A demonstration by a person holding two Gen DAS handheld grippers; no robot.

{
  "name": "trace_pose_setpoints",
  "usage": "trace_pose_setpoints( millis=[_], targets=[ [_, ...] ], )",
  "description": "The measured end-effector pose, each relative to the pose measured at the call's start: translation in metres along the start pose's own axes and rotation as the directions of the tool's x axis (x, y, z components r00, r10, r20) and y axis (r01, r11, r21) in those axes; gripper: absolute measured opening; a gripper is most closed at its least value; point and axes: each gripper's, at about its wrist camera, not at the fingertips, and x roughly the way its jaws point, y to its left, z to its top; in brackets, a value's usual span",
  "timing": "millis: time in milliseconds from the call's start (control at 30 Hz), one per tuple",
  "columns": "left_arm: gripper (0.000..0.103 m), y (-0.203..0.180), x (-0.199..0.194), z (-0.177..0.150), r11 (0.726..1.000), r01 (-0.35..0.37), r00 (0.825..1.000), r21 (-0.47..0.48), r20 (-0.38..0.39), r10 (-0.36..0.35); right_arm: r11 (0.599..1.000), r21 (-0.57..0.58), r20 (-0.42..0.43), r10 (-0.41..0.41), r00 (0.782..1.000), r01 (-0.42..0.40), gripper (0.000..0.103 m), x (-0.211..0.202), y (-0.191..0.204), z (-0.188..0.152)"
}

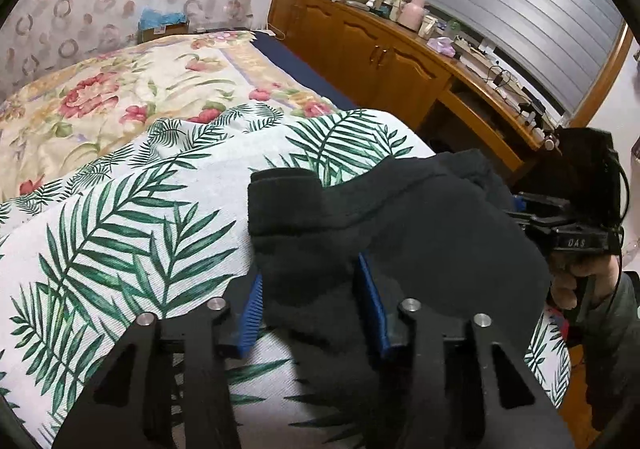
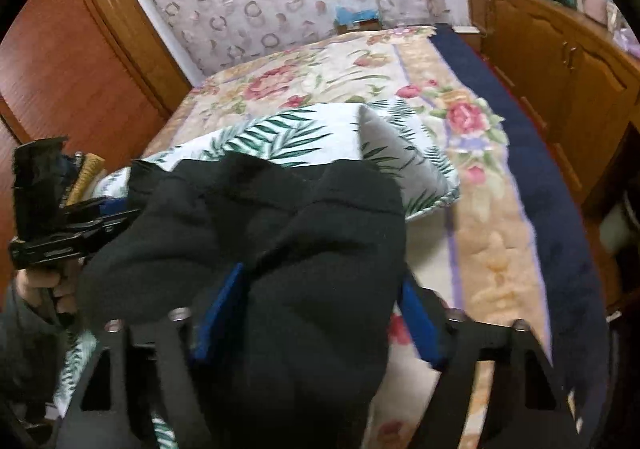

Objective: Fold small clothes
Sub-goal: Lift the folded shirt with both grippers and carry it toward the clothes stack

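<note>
A small black fleece garment (image 1: 400, 233) is held between both grippers above a white cloth with green palm leaves (image 1: 120, 233). My left gripper (image 1: 314, 305) has its blue pads (image 1: 252, 313) on either side of one bunched end of the garment. My right gripper (image 2: 320, 313) grips the other end of the garment (image 2: 280, 233) between its blue pads (image 2: 220, 313). The right gripper also shows in the left wrist view (image 1: 560, 217) at the right, and the left gripper shows in the right wrist view (image 2: 64, 225) at the left. The garment hides the fingertips.
The leaf cloth (image 2: 304, 133) lies on a bed with a floral blanket (image 1: 100, 89) and a dark blue sheet (image 2: 540, 177). A wooden cabinet (image 1: 380, 53) with clutter on top runs along the right. A wooden wardrobe (image 2: 60, 61) stands at the left.
</note>
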Motion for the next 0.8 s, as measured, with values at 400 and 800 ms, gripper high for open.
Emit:
trace_pose_setpoints(
  millis=[400, 800],
  targets=[
    [0.01, -0.02, -0.051, -0.001, 0.996, 0.082, 0.986, 0.046, 0.142, -0.088, 0.988, -0.148, 0.109, -0.033, 0.993, 0.049, 0.011, -0.029, 0.025, -0.016],
    [0.01, -0.009, -0.181, -0.022, 0.999, 0.016, 0.917, 0.04, 0.398, -0.03, 0.95, -0.305, 0.312, 0.03, 0.95, 0.07, 0.01, -0.087, 0.096, -0.007]
  ],
)
